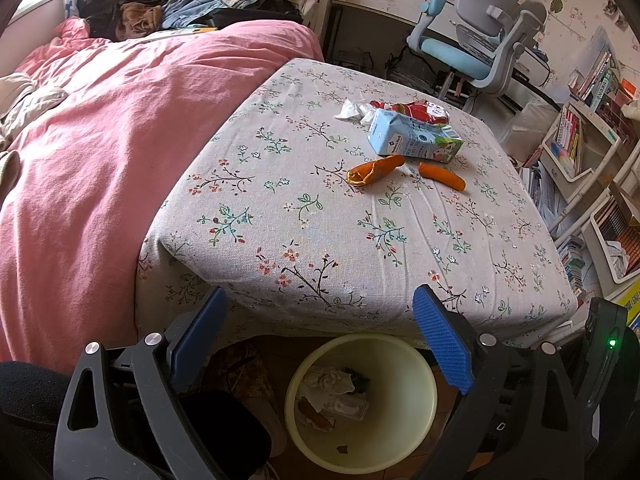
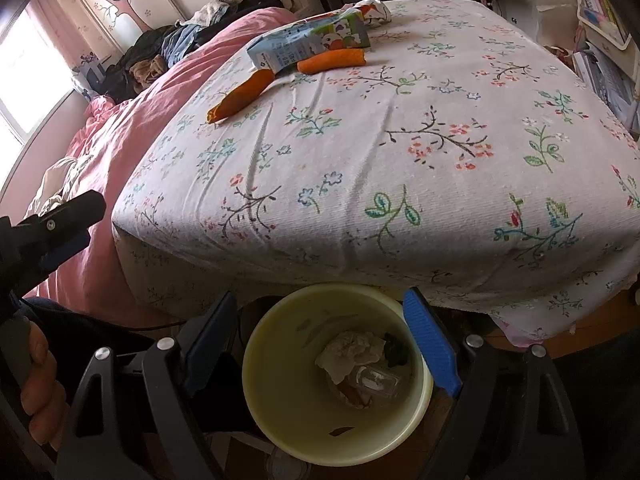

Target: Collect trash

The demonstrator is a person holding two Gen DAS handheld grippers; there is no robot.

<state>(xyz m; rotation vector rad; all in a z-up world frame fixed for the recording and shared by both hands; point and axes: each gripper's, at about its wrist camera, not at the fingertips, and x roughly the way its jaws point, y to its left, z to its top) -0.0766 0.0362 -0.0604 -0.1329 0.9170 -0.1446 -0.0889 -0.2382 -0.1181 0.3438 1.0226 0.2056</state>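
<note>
Your right gripper (image 2: 320, 344) hangs with jaws wide and empty over the yellow bin (image 2: 280, 420) at six o'clock. The blue carton (image 2: 308, 42) and two orange peels (image 2: 332, 60) lie on the floral tablecloth (image 2: 400, 140) toward twelve o'clock.

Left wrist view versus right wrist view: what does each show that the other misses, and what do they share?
Only the left wrist view shows the whole desk chair, the bookshelves and the white crumpled tissue beside the red wrapper.

Only the right wrist view shows the person's hand on the left tool, and the window.

Both show the floral-covered table, the milk carton, two orange peel pieces, the pink bedding, and the yellow bin holding trash below open, empty tool jaws.
</note>
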